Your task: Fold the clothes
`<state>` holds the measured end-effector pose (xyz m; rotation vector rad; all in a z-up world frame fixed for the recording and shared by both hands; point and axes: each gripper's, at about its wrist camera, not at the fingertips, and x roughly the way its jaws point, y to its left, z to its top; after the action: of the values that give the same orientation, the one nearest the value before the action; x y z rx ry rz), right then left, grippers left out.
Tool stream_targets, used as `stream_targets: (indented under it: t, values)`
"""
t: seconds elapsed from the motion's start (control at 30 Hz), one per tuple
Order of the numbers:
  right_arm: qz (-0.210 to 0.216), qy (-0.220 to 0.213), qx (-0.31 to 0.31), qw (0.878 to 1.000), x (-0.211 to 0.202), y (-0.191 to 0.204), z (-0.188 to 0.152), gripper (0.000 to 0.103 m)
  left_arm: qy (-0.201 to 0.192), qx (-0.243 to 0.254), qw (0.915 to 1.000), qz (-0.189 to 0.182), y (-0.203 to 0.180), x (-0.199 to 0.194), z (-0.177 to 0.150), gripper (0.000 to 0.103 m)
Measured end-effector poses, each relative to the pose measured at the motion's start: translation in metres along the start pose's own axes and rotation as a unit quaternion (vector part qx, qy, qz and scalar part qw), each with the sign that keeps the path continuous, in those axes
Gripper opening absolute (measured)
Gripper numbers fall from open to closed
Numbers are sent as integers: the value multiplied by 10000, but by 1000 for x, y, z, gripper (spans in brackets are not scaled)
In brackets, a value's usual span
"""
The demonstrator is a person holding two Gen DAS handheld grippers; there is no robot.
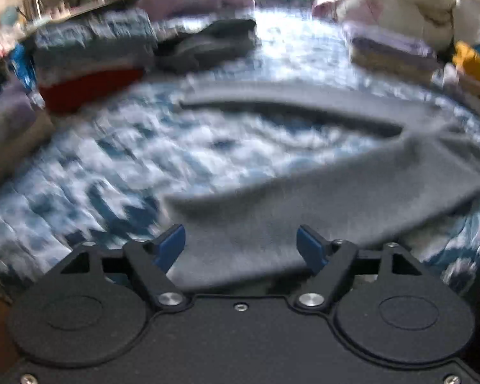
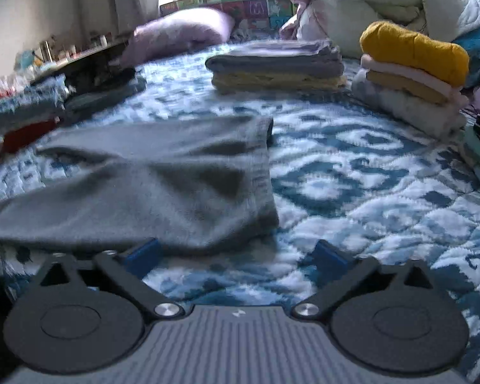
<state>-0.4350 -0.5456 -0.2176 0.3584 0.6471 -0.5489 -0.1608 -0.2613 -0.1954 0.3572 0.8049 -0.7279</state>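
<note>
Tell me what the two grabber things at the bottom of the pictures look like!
Both have black arms ending in blue fingertips, with silver bolts and big round black discs on either side. The left gripper sits on a plain black body. The right gripper sits on a grey ribbed body with a tiny white mark in the middle. No cables, hands or sleeves show.
</note>
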Motion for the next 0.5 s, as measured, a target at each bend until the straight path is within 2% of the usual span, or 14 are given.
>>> stream_targets:
  t: [0.03,0.07,0.1,0.2,0.5]
  values:
    - [-86,249,-40,9996,8,2,-2,103,303,-91,9995,-29,1,13,-4,85]
    - [-176,511,-80,9985,16,3,-4,103,210,-125,9997,5,-1,19,-9,88]
    - [-308,568,-218,9977,21,7,-6,103,205,-48,9998,28,-4,19,-9,89]
    - [-446,592,-313,9968,23,13,-7,103,265,-52,9996,45,-7,20,-7,90]
    - [-471,579,-185,9970,28,10,-6,103,246,-72,9996,-111,-3,21,-10,97]
